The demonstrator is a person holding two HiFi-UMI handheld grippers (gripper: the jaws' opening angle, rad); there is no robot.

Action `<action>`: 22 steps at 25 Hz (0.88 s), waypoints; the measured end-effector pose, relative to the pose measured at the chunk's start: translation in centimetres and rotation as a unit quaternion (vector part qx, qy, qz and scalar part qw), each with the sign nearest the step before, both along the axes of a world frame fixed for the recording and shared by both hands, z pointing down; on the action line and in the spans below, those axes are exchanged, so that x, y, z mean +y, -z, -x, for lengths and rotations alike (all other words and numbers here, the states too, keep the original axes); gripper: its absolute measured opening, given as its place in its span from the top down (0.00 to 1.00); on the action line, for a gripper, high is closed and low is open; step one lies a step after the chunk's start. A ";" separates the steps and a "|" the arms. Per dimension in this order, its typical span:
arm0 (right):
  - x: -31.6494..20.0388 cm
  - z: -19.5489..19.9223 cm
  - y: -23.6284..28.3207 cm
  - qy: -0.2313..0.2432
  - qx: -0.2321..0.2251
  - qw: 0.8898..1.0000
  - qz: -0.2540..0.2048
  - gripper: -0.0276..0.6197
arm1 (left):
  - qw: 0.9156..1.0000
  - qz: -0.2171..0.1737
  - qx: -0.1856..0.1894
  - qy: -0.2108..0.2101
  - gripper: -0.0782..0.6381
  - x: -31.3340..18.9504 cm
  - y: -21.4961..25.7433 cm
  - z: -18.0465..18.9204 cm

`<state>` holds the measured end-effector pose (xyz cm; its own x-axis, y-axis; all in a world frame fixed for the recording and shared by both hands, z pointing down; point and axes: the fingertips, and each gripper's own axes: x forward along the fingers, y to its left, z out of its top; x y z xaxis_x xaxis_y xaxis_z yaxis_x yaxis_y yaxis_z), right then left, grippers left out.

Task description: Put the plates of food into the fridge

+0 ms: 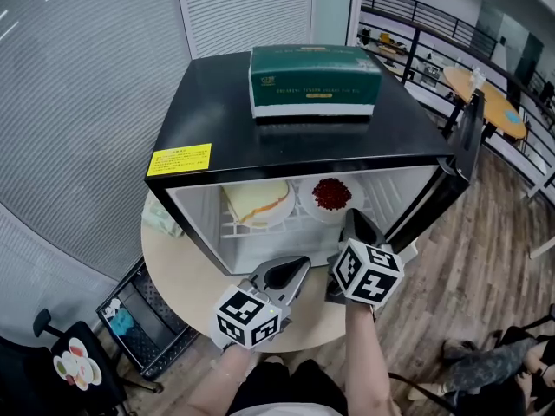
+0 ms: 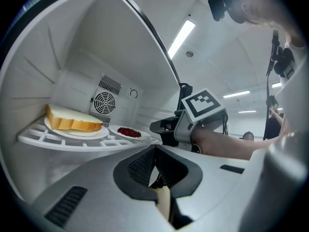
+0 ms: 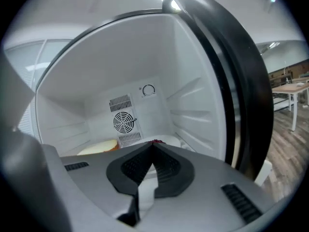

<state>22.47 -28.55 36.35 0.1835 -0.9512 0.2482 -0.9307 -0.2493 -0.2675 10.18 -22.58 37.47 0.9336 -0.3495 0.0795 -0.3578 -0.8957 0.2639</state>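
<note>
The small black fridge [image 1: 286, 137] stands open on a round table. On its white wire shelf [image 2: 58, 140] sit two plates. One holds a thick slice of bread [image 1: 257, 204] [image 2: 75, 124] at the left, the other red food [image 1: 331, 195] [image 2: 129, 132] at the right. My right gripper [image 1: 354, 219] [image 3: 153, 146] is shut and empty, its tips at the fridge opening just short of the red food plate [image 3: 169, 140]. My left gripper [image 1: 299, 267] [image 2: 154, 151] is shut with nothing in it, lower and further back, pointing into the fridge.
The fridge door [image 1: 460, 159] [image 3: 231, 81] hangs open at the right. A green box [image 1: 314, 79] lies on the fridge top. The round table [image 1: 186, 284] juts out in front of the fridge. A black crate [image 1: 139, 319] stands on the floor at the left.
</note>
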 end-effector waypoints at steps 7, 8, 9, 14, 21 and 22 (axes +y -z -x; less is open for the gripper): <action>4.1 1.7 -0.1 0.044 0.038 0.998 -0.032 0.95 | 1.000 -0.009 0.000 0.006 0.88 0.6 0.5 -0.6; 4.7 1.8 -0.3 0.047 0.041 0.998 -0.031 0.95 | 1.000 -0.010 0.000 0.007 0.88 0.8 0.5 -0.6; 5.3 2.0 -0.5 0.050 0.042 0.997 -0.030 0.95 | 1.000 -0.011 -0.001 0.008 0.88 1.0 0.5 -0.7; 8.7 3.3 -0.8 0.064 0.046 0.996 -0.033 0.95 | 1.000 -0.016 -0.005 0.012 0.88 2.2 0.6 -1.1; 12.7 6.0 -3.0 0.082 0.042 0.995 -0.025 0.95 | 1.000 -0.017 -0.014 0.021 0.88 5.1 -0.7 -1.0; 13.5 6.2 -3.5 0.078 0.040 0.996 -0.023 0.95 | 1.000 -0.016 -0.016 0.022 0.88 5.7 -1.0 -0.9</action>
